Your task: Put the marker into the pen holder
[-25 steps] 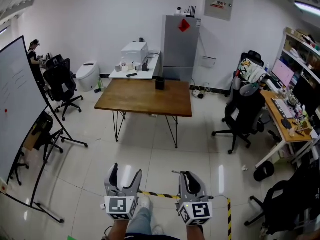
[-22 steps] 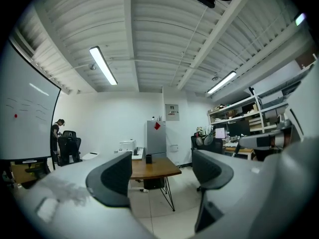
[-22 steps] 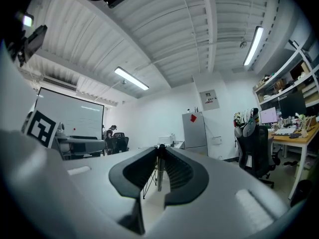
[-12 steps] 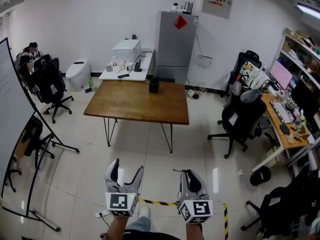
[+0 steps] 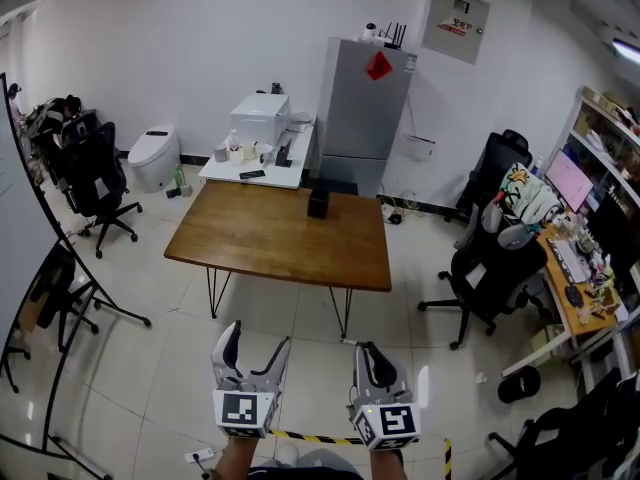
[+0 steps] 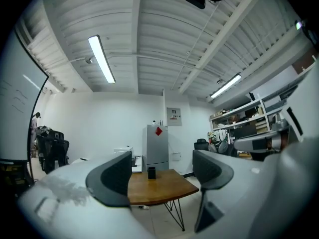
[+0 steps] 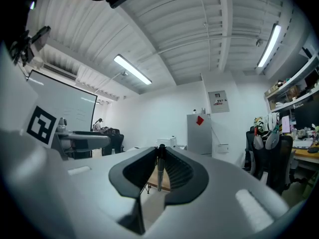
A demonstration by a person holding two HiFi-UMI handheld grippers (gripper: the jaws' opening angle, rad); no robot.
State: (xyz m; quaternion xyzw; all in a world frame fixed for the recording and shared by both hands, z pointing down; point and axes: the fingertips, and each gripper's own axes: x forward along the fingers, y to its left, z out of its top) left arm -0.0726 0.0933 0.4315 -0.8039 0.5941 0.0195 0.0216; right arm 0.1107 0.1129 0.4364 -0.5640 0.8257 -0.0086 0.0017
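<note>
Fingers (image 7: 137, 171) of the right gripper (image 7: 160, 156) are pressed together on the marker (image 7: 160, 169), a thin dark stick pinched between the ribbed pads. The left gripper (image 5: 257, 342) has its jaws spread wide with nothing between them. In the left gripper view, the gap frames the wooden table (image 6: 162, 188) and the black pen holder (image 6: 151, 173) standing on it.

Compared with a second ago, both grips are unchanged. In the head view the table (image 5: 280, 238) sits closer, and the pen holder (image 5: 319, 203) is still at its far edge. The whiteboard (image 5: 18, 258) has slid mostly off the left side, and the striped floor tape (image 5: 320, 438) now lies right under the grippers.

The marker's long axis runs crosswise to the jaws. It stands upright in the right gripper view, and in the head view a thin end (image 5: 350, 344) juts toward the left gripper. I cannot tell which end is the tip.
</note>
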